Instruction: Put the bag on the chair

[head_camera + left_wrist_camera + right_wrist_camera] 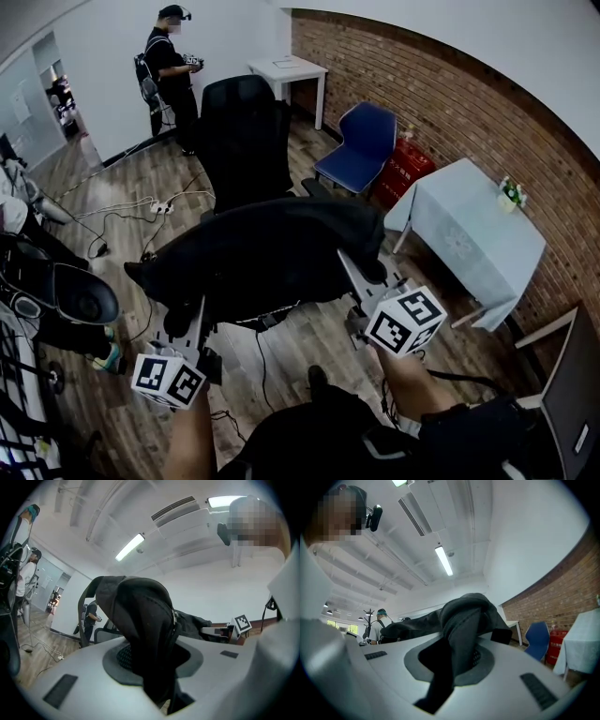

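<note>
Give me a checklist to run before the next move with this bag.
1. Left gripper shut on the bag: ok.
2. Right gripper shut on the bag: ok.
3. Bag off the floor, slung between both grippers: ok.
4. Black chair seat free: cannot tell, the bag hides it.
5. Floor toward the chair: not ok, cables lie left of it.
</note>
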